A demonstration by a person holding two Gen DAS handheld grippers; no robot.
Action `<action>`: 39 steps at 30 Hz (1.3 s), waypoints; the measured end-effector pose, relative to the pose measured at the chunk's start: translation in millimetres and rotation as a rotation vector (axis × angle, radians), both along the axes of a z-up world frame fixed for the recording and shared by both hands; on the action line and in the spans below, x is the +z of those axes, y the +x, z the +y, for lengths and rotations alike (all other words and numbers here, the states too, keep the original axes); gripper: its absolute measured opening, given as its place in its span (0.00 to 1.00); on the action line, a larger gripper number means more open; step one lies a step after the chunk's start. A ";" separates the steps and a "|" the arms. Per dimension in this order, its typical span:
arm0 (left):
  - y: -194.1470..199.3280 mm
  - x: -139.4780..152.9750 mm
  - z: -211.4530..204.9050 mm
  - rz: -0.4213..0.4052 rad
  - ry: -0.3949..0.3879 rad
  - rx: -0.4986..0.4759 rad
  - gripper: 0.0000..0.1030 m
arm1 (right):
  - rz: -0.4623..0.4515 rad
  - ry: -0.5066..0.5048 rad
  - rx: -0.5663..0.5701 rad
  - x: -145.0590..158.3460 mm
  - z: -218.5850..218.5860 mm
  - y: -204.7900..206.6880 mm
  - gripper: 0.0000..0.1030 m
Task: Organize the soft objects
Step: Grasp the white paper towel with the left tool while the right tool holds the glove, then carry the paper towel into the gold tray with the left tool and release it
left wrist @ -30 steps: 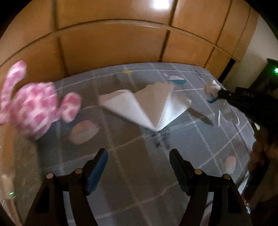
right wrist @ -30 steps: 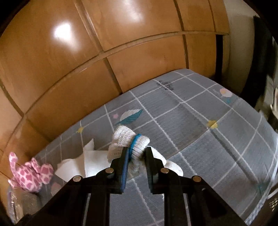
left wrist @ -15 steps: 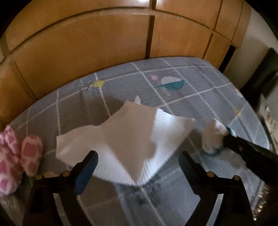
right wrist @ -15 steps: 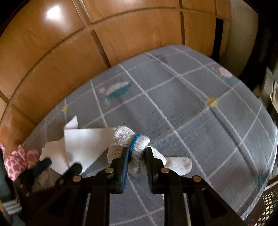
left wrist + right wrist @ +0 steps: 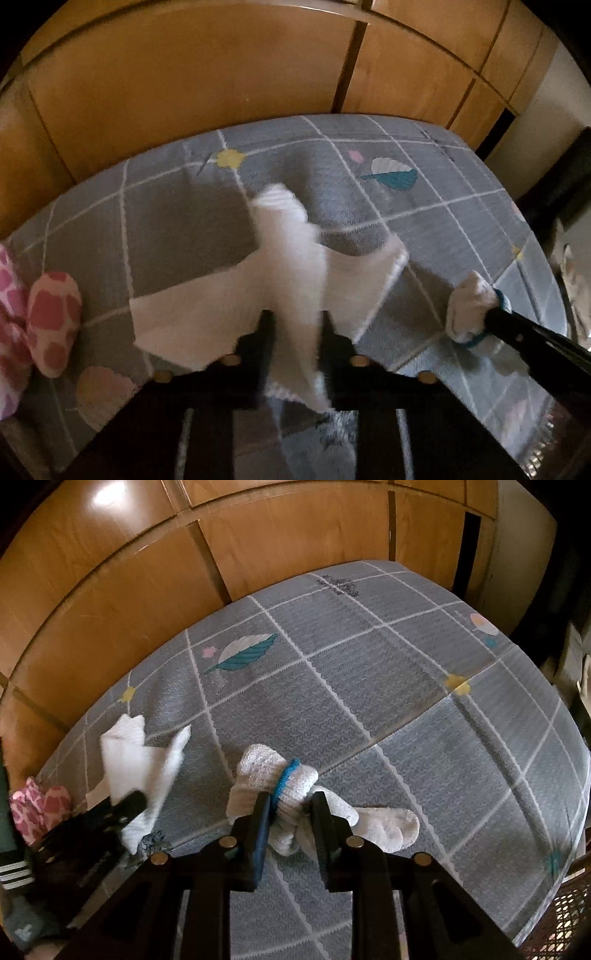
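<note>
So the left gripper [image 5: 293,332] has just been closing and now it's pinched on a bunched fold of the white ribbed cloth [image 5: 229,314], which sits low-centre in the left wrist view with its corners flopped out left and right over the grey checked bedspread [image 5: 177,218]. That thing looks super light and totally limp, so I'd guess it'll droop and swing as soon as it's lifted; a grab at a gathered ridge like this one seems safer than at a loose corner. The right gripper [image 5: 291,812], bottom-centre of its own view, is clamped on the white knitted glove with a blue cuff band [image 5: 280,779], squeezed just by the band. Soft, squashy, grippy knit, probably won't slip. A pink-and-white spotted plush toy [image 5: 48,321] sits at the left edge.
</note>
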State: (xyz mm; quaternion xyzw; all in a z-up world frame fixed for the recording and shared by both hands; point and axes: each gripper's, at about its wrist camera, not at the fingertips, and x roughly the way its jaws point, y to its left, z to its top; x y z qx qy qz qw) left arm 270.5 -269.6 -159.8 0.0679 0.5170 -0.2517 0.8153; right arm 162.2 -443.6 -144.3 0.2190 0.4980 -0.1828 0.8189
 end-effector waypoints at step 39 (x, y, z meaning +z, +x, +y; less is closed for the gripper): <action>0.0 141.9 139.5 -0.269 0.003 0.213 0.04 | 0.034 -0.120 0.087 -5.1 15.8 7.0 0.32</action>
